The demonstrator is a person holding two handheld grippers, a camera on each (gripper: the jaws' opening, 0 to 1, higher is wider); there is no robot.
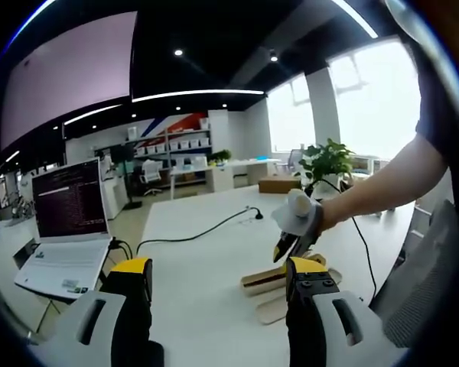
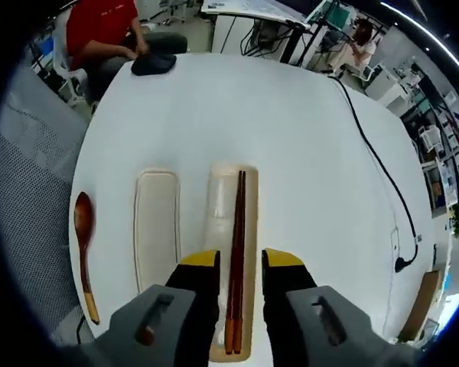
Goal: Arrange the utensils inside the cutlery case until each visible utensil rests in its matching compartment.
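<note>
A round white table (image 2: 306, 153) carries everything, and the cutlery case (image 2: 214, 222) on it serves as the landmark. In the right gripper view the case is a pale, long tray with a pair of dark red-brown chopsticks (image 2: 236, 252) lying lengthwise in it. Just beside the case, to its left in this view, lies a pale lid (image 2: 156, 229), flat on the table. Beyond the lid, near the table edge, a wooden spoon (image 2: 83, 245) rests on the bare surface, outside the case.

The right gripper (image 2: 235, 264) hangs directly over the case, its yellow-tipped jaws spread, one on either side of the chopsticks without gripping them. A black cable (image 2: 382, 168) runs across the table well right of the case. A person in a red top (image 2: 99, 30) sits at the far edge.

In the left gripper view, the left gripper (image 1: 218, 279) has its jaws spread wide and empty over the table, the case (image 1: 271, 281) lying ahead to the right. A laptop (image 1: 67, 229) stands open far left of the case, a potted plant (image 1: 325, 162) beyond it. The room is an open office with bright windows and strip lights.
</note>
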